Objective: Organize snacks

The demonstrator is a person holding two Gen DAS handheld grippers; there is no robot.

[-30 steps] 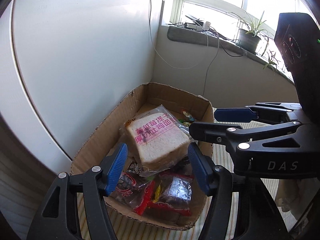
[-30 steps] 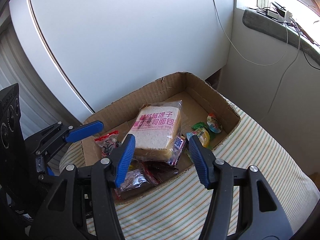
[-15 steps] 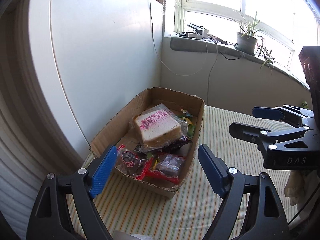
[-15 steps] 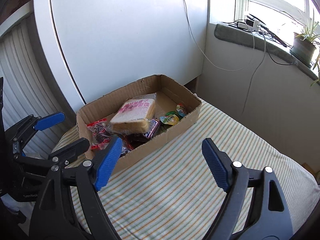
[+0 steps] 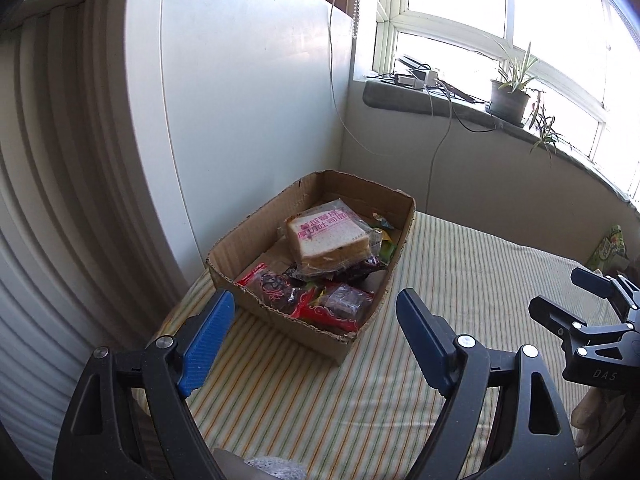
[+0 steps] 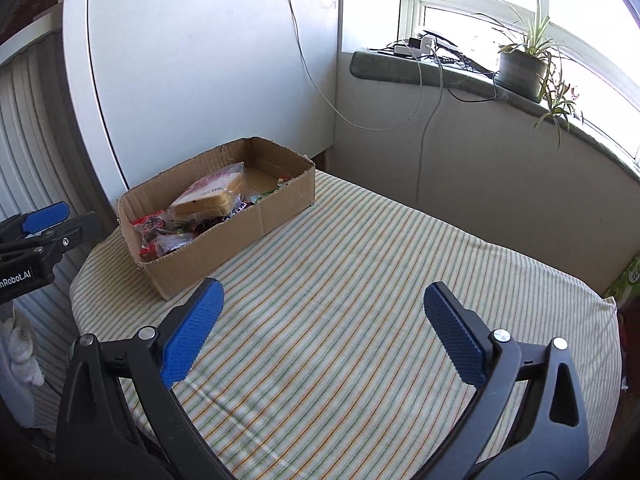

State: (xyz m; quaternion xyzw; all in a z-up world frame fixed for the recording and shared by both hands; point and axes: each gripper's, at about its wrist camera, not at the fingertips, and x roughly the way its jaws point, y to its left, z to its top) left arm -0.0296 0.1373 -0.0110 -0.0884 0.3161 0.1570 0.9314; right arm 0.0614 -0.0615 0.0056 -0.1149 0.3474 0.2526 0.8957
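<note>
snack box was seen ahead-left of right gripper | left gripper nearer | left fingers spread, empty; right ones opening, empty

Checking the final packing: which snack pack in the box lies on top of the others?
The wrapped toast bread, pale slices with pink print, sits highest in the cardboard box. The red-and-dark packs lie lower, at the near end.

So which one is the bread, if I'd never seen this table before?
Find the striped tablecloth, then the open cardboard box at its far corner by the white wall. The bread lies on top of the snack pile inside it: a thick pale slice in clear wrap with pink lettering, larger and lighter than the dark red-edged packets around it.
</note>
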